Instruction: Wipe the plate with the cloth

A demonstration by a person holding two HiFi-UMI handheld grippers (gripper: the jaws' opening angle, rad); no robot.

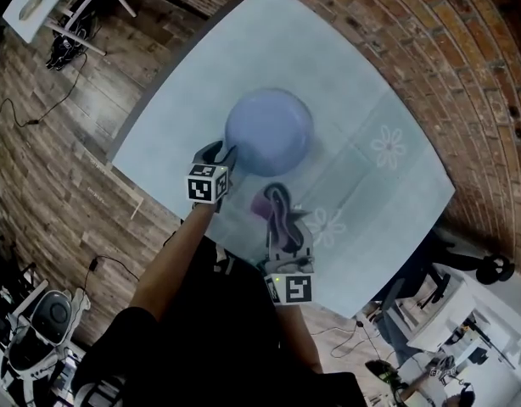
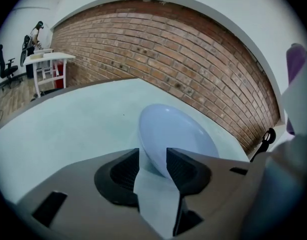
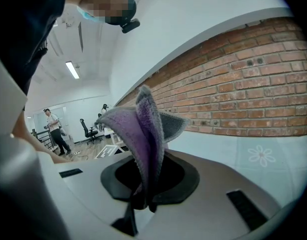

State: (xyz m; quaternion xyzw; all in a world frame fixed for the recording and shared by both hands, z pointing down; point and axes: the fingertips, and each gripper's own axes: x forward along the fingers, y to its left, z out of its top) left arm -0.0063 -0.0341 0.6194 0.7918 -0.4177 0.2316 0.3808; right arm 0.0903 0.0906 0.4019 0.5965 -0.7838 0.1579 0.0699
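Now, left gripper (image 1: 222, 153) nose-down, fingers (image 2: 186, 171) astride plate (image 2: 178, 134) rim.

Pale lavender plate (image 1: 269, 131), purple cloth (image 3: 146, 134), flower-printed light-blue tablecloth (image 1: 201, 83)

My left gripper (image 1: 221, 153) gapes astride the rim of the plate (image 1: 273, 125); my right gripper (image 1: 280, 213), just beside it, clamps the cloth (image 3: 143, 129).

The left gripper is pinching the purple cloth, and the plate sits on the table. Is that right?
Not quite. The right gripper is the one pinching the purple cloth, as the right gripper view shows. The left gripper is open, with no cloth in it. The plate does sit on the table.
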